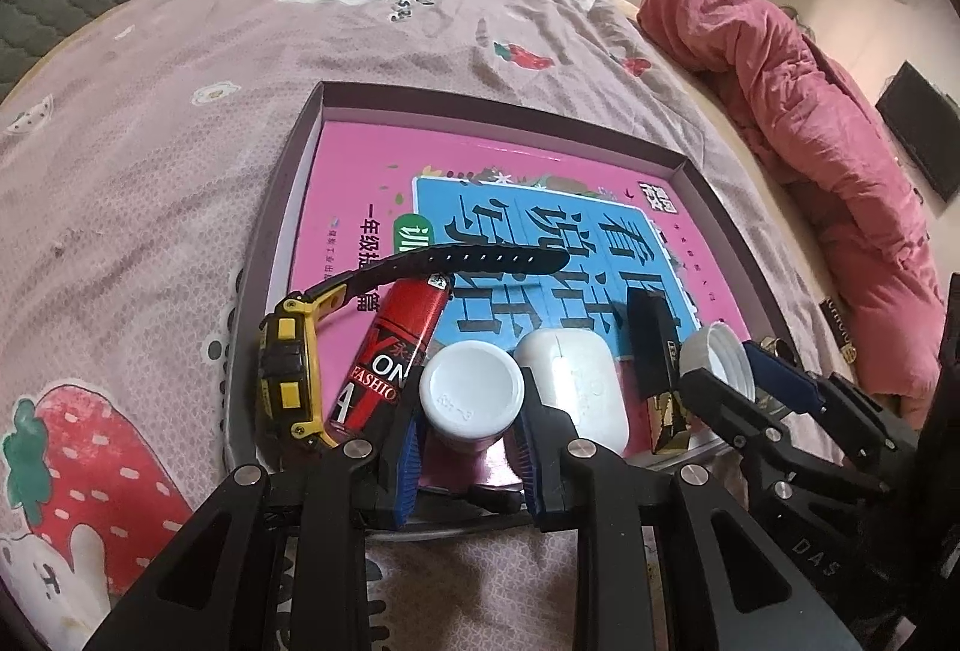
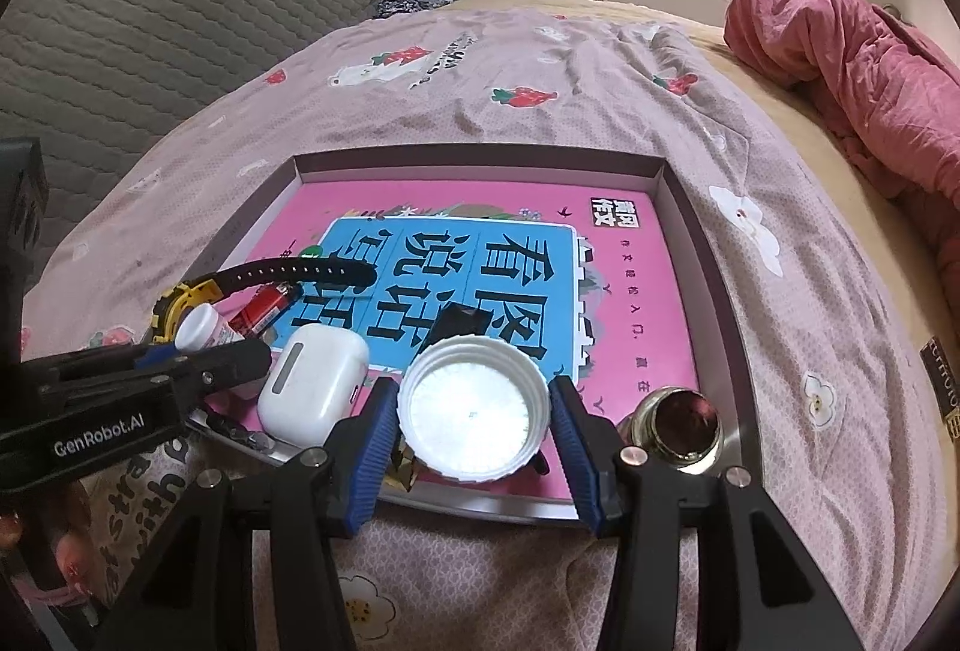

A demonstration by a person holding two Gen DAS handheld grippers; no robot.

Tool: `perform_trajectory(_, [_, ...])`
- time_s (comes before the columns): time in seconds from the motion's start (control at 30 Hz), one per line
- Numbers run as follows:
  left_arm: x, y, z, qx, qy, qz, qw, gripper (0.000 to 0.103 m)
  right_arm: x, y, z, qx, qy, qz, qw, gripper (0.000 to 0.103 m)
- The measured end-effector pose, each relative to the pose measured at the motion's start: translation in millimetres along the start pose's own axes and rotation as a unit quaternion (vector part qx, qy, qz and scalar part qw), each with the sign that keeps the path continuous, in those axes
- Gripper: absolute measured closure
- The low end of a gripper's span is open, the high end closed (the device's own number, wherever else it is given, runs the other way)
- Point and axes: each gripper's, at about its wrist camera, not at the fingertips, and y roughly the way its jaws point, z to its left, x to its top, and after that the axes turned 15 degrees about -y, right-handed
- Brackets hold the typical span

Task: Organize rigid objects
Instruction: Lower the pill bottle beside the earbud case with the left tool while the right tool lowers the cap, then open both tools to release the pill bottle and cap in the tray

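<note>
Left wrist view: the left tool (image 1: pixel 468 447) grips a white bottle (image 1: pixel 471 393), its blue pads pressed on both sides, at the near edge of the tray (image 1: pixel 312 135) on the bed (image 1: pixel 180 81). A watch (image 1: pixel 294 369), a red tube (image 1: pixel 393 351) and a white case (image 1: pixel 576 381) lie beside the bottle. Right wrist view: the right tool (image 2: pixel 474 447) holds a white cap (image 2: pixel 474 417), open side up, over the pink book (image 2: pixel 624 255). Only this view shows fully a round metal piece (image 2: pixel 681 426) in the tray's near right corner.
</note>
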Motion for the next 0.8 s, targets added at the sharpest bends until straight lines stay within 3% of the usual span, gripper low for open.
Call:
perform_trajectory(0.63, [-1.6, -1.9, -1.5, 0.002, 0.007, 0.001, 1.0, 0.075, -2.8, -3.8, -1.8, 0.005, 0.01, -0.009, 1.0, 0.04])
perform_trajectory(0.8, [-2.1, -3.3, -2.9, 0.0, 0.008, -0.001, 1.0, 0.071, -3.2, -6.9, -5.4, 0.005, 0.019, -0.014, 1.0, 0.04])
